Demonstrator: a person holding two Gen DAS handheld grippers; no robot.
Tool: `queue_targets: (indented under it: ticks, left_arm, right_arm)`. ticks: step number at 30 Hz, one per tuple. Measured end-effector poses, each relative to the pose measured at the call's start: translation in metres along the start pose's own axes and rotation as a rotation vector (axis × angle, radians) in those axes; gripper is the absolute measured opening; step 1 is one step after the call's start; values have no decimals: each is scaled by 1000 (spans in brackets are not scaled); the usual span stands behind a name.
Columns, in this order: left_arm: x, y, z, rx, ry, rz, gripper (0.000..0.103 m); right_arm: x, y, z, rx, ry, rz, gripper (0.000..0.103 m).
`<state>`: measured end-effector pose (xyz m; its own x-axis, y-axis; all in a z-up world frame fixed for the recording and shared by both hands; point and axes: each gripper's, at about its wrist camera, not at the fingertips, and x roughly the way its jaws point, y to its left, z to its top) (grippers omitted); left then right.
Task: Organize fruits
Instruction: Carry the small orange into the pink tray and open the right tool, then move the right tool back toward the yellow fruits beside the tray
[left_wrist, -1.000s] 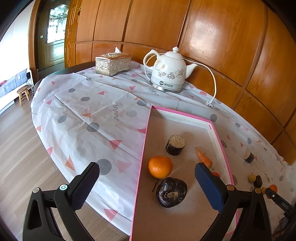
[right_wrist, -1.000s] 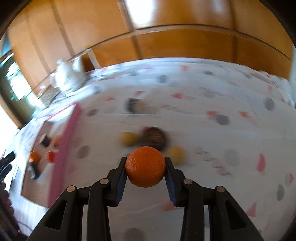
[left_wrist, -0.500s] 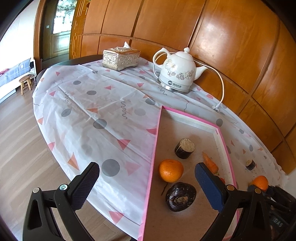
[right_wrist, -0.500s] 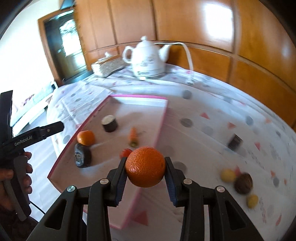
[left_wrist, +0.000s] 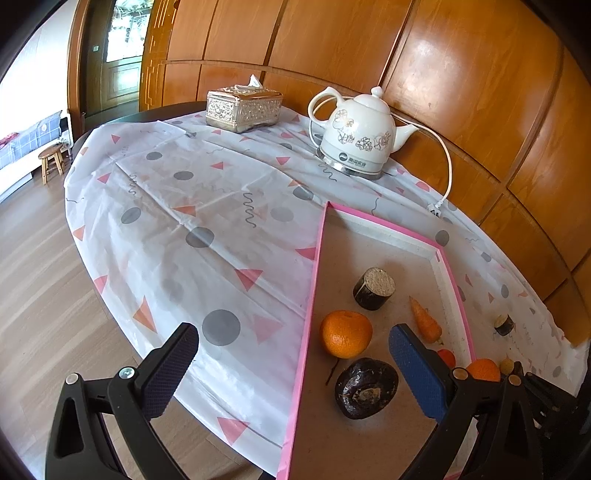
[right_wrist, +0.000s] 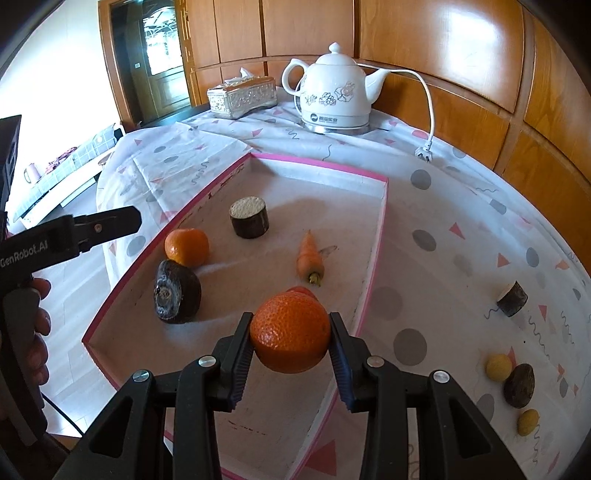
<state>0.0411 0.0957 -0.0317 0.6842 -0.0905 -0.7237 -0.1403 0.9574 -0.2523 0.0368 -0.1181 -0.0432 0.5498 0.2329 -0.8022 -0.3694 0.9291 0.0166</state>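
At lower centre of the right wrist view, the right tool (right_wrist: 290, 332) clamps a round, pebbly-skinned orange tangerine (right_wrist: 290, 331) above the pink-rimmed shallow tray (right_wrist: 382, 229). It looks light, firm yet bruisable; the grip across its widest part suits. The left tool (left_wrist: 291, 373) gapes empty.

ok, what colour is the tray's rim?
Pink rim on the tray, with a pale inner wall; the right wrist view shows it best.
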Motion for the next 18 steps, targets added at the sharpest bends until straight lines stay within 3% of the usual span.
queue_targets:
  ticks: [18]
  left_arm:
    - [-9,-8,-1,25,-20,-8,103]
  right_arm:
    - [-39,-17,-16,105,-105,-37,46]
